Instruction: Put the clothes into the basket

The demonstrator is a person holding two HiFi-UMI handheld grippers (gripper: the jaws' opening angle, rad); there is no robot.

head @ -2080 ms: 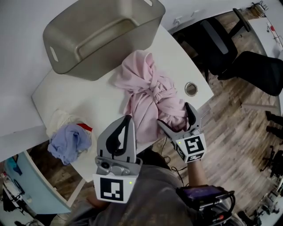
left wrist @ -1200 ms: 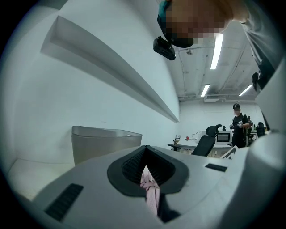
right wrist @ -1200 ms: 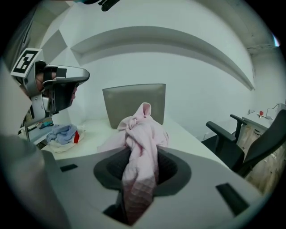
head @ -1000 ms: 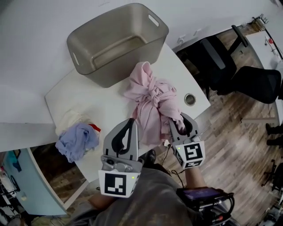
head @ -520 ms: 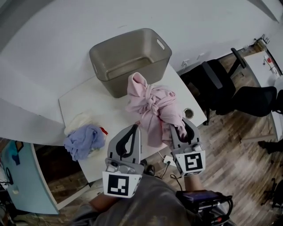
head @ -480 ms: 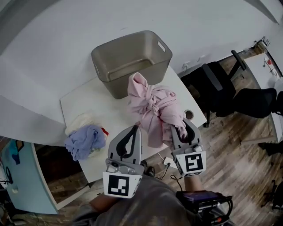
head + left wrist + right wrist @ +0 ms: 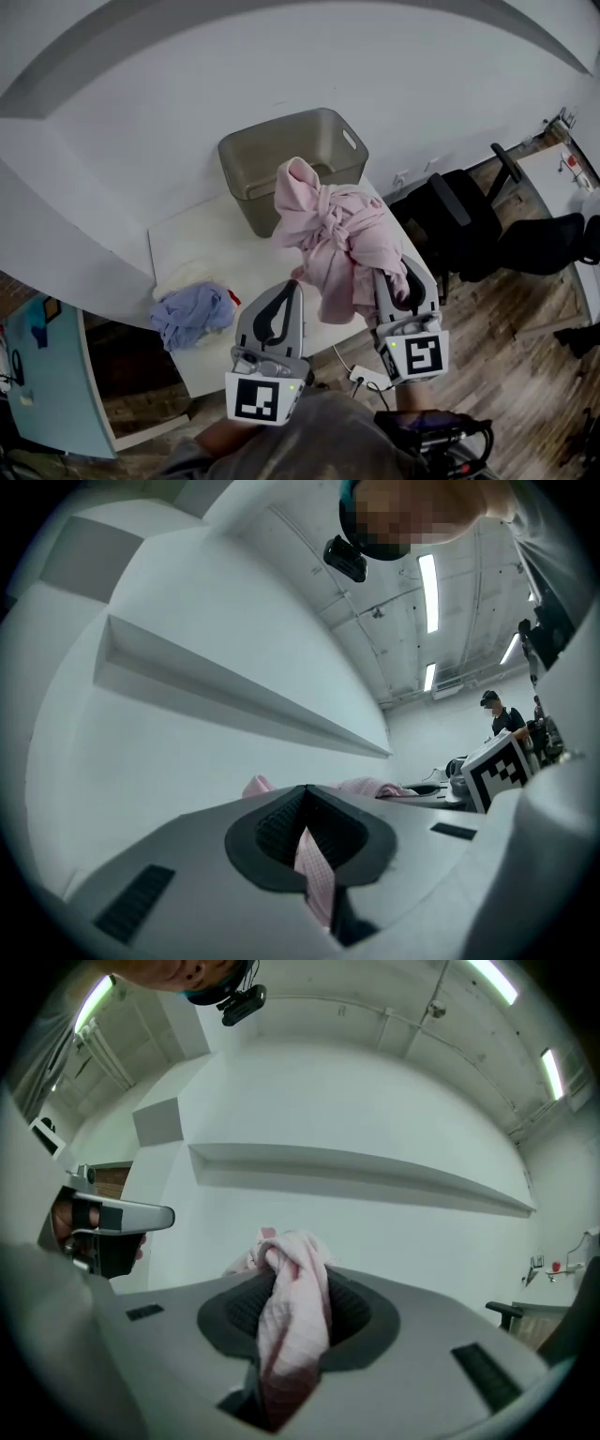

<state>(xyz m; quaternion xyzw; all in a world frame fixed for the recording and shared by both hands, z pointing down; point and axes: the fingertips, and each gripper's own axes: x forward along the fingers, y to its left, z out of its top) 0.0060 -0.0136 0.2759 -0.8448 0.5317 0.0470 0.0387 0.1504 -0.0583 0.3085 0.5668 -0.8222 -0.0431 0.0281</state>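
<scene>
The white table (image 7: 214, 251) has a grey basket (image 7: 328, 150) at its back and a blue cloth (image 7: 192, 314) on a cream cloth (image 7: 181, 279).

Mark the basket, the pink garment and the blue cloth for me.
basket (image 7: 281, 150), head view, inner far wall.
pink garment (image 7: 328, 234), head view, bunched middle.
blue cloth (image 7: 192, 314), head view, centre of the heap.

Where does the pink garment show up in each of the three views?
Head view: the pink garment hangs at centre, overlapping the basket.
Left gripper view: low centre, a thin strip pinched between the fingers.
Right gripper view: low centre, a thick bunch between the fingers.
Landmark: the wall ledge crosses both gripper views above the garment.
</scene>
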